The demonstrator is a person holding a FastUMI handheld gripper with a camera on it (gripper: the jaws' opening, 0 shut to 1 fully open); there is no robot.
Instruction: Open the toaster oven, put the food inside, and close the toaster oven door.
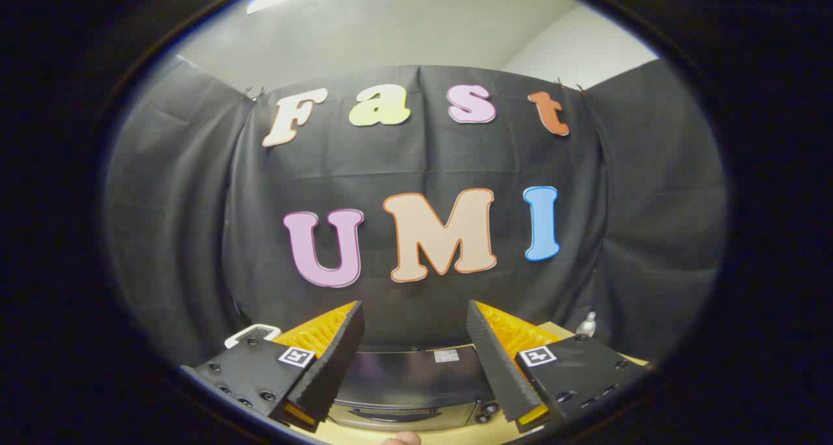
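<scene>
So taking the toaster oven [410, 383] as the anchor: off to its left there's a small white thing with a dark grille-like top [252, 334], rounded corners, can't really tell what it is. The oven itself is a boxy unit with a dark glossy top, a small pale sticker on it, a lighter metal-looking front and a long handle bar across the shut door; it sits low between and just beyond the fingers. The gripper [414, 357] has its fingers spread wide with nothing in them, ridged wedge-shaped pads angled over the oven's left and right corners and hiding them. To the oven's right, a small clear bottle with a white cap [587, 324] stands on the light wood worktop [553, 331], black wrinkly cloth wall [416, 165] behind everything
</scene>
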